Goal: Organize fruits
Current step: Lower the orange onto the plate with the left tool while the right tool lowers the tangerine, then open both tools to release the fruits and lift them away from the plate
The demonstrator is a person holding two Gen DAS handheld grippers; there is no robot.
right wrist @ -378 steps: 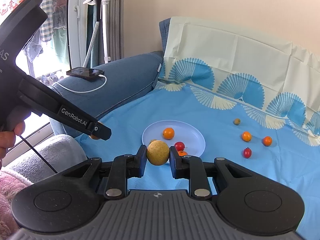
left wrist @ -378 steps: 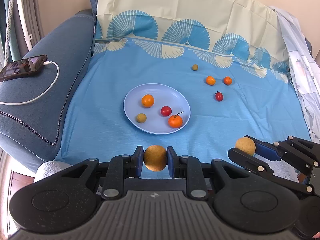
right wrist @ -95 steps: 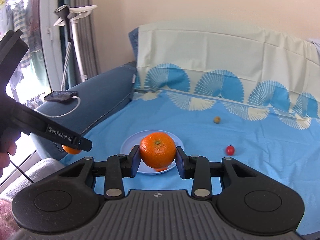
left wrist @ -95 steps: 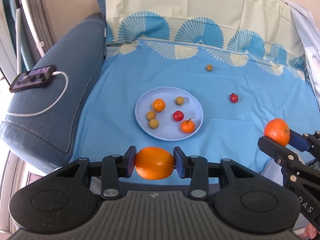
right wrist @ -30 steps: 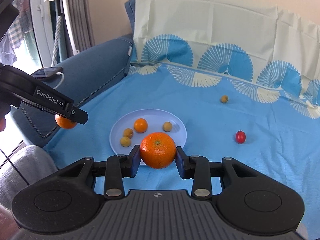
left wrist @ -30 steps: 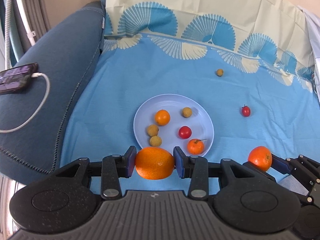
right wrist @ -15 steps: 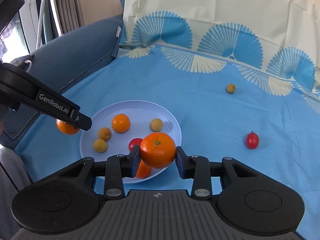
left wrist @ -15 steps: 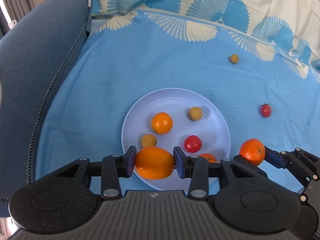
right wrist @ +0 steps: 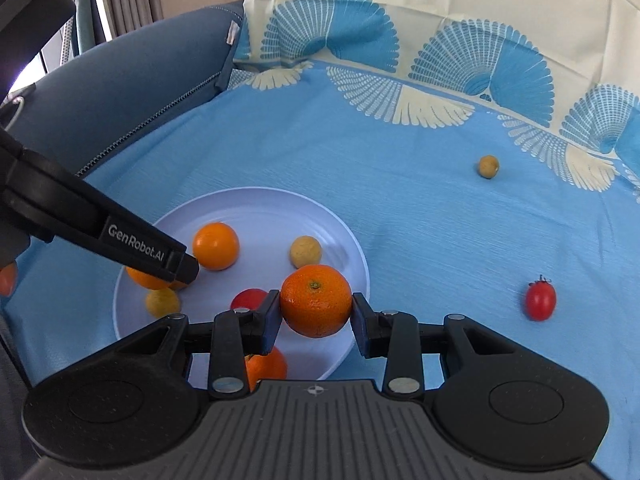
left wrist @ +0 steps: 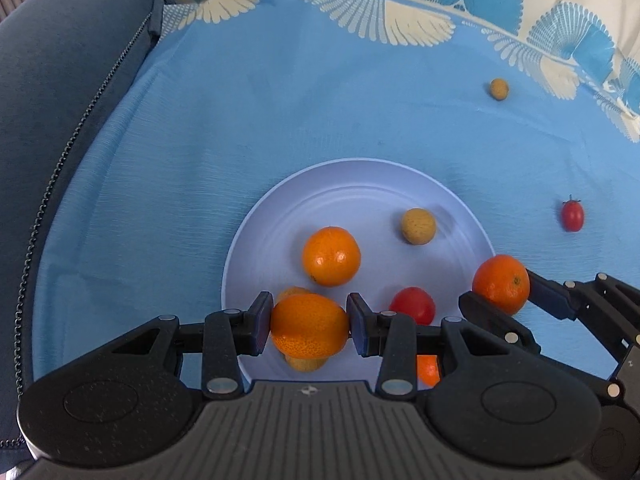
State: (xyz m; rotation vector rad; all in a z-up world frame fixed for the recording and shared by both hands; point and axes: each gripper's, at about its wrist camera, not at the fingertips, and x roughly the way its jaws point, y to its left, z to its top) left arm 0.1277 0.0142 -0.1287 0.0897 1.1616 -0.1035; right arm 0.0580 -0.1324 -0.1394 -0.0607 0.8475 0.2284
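A pale blue plate (left wrist: 360, 200) lies on the blue cloth. On it are an orange (left wrist: 331, 256), a tan round fruit (left wrist: 418, 226), a red tomato (left wrist: 413, 305) and other fruits partly hidden behind the fingers. My left gripper (left wrist: 310, 330) is shut on an orange (left wrist: 308, 336) just above the plate's near left part. My right gripper (right wrist: 316, 308) is shut on another orange (right wrist: 316, 300) over the plate's (right wrist: 260, 212) right rim. Off the plate lie a small tan fruit (right wrist: 488, 167) and a cherry tomato (right wrist: 540, 300).
The dark blue sofa armrest (left wrist: 60, 100) rises on the left. A cream cover with blue fan patterns (right wrist: 440, 20) hangs over the backrest behind. Bare blue cloth (left wrist: 320, 100) stretches beyond the plate.
Both grippers have come down and forward with their oranges and now hang over the plate, which looks much larger. The fruits on the plate and cloth have stayed put.
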